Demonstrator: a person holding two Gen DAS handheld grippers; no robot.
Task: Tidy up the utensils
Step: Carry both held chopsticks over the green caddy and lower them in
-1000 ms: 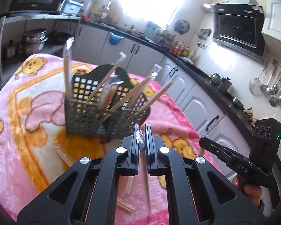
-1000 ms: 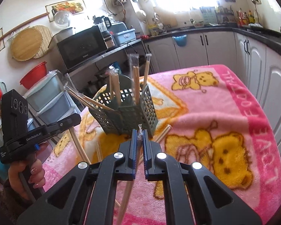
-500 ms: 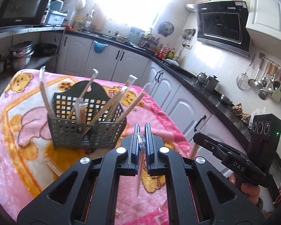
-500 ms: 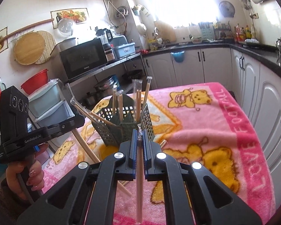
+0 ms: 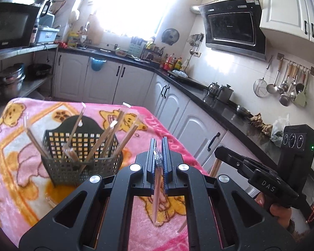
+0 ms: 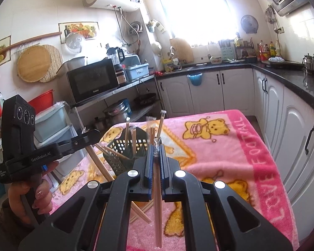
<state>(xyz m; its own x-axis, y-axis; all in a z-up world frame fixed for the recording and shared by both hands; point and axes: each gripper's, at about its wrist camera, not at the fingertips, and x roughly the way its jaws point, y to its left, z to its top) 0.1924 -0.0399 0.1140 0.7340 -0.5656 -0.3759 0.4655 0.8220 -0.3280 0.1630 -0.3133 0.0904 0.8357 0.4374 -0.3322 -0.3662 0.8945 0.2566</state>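
Chopsticks in clear wrappers: you grip one pair (image 5: 157,190) in the left tool (image 5: 158,163), another (image 6: 157,198) in the right tool (image 6: 156,163), above the pink worktop (image 6: 230,152). Next: lower both into the basket (image 5: 81,159).

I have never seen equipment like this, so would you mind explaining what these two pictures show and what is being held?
These are no robot arms: a person holds a pair of black hand-held tongs in each hand, and each has a camera looking forward along its fingers. One picture comes from the left tongs, the other from the right tongs; each view also catches the other device off to one side. Below is a table under a pink teddy-bear blanket. On it stands a dark mesh utensil basket holding wrapped chopsticks, with a few loose chopsticks beside it. Each pair of tongs is shut on one plastic-wrapped pair of chopsticks, left and right, hanging down.
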